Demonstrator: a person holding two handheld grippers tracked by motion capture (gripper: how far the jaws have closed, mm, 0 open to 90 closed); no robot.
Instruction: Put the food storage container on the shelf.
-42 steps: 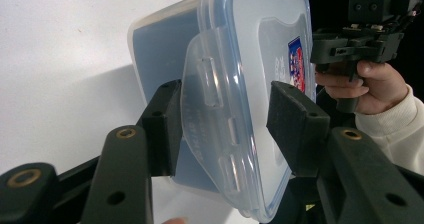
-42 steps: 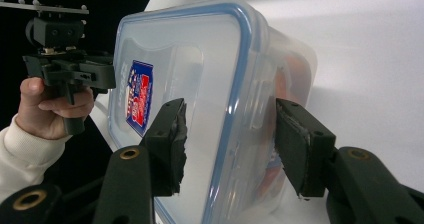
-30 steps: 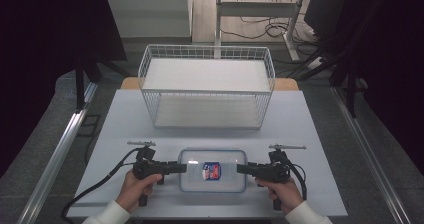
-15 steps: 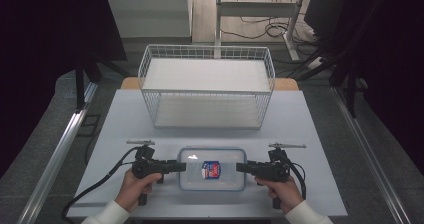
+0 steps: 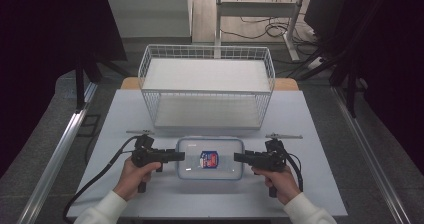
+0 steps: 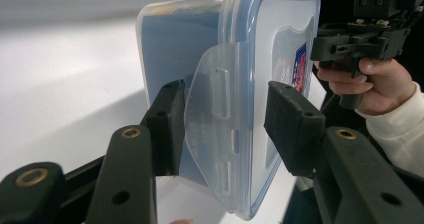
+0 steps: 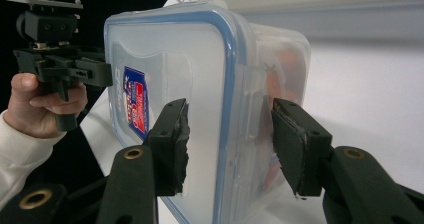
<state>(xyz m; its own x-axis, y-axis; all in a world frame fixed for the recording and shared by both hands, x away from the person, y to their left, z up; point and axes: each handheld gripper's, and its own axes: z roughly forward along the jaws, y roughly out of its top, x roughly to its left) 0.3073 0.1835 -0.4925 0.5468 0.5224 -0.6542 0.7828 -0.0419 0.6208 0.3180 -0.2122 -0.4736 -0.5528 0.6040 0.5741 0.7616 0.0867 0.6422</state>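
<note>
High view first: a clear plastic food container [image 5: 210, 158] with a blue-sealed snap lid sits flat on the white bench [image 5: 320, 134], near the person's edge, just in front of a white wire basket [image 5: 206, 86]. The left claw [image 5: 181, 155] comes at one short end and the right claw [image 5: 237, 157] at the other.

From the left gripper view, the jaws straddle the container's end, one pad under the base and one over the lid, with the latch flap [image 6: 215, 119] between them; I see a gap on the lid side, so that claw stands open around it rather than clamped. The right gripper view tells much the same: pads [image 7: 175, 144] on either side of the lidded rim, daylight between pad and plastic.

I'd judge the box light, rigid enough at the rim but flexible in the walls, and smooth, so likely slippery. The thick lid rim at each short end looks the sensible hold. The hinged flaps could give or pop open under pressure.
</note>
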